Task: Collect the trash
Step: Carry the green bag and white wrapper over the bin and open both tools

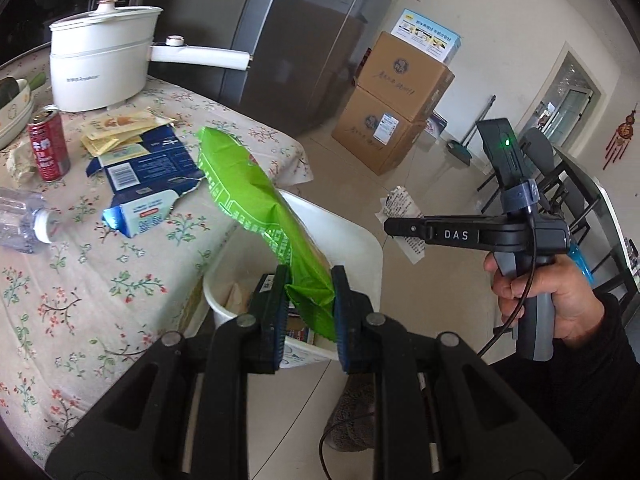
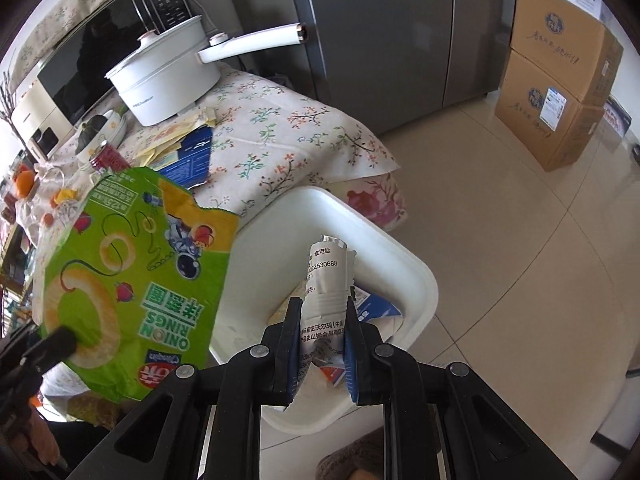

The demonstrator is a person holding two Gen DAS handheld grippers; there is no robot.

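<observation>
My left gripper is shut on a green onion-rings bag and holds it above the white bin beside the table. The bag also shows in the right wrist view, with the left gripper pinching its lower edge. My right gripper is shut on a crumpled white salt packet over the white bin. In the left wrist view the right gripper holds that white packet to the right of the bin. The bin holds some paper trash.
On the floral tablecloth lie a torn blue carton, yellow wrappers, a red can, a plastic bottle and a white pot. Stacked cardboard boxes and a grey fridge stand behind.
</observation>
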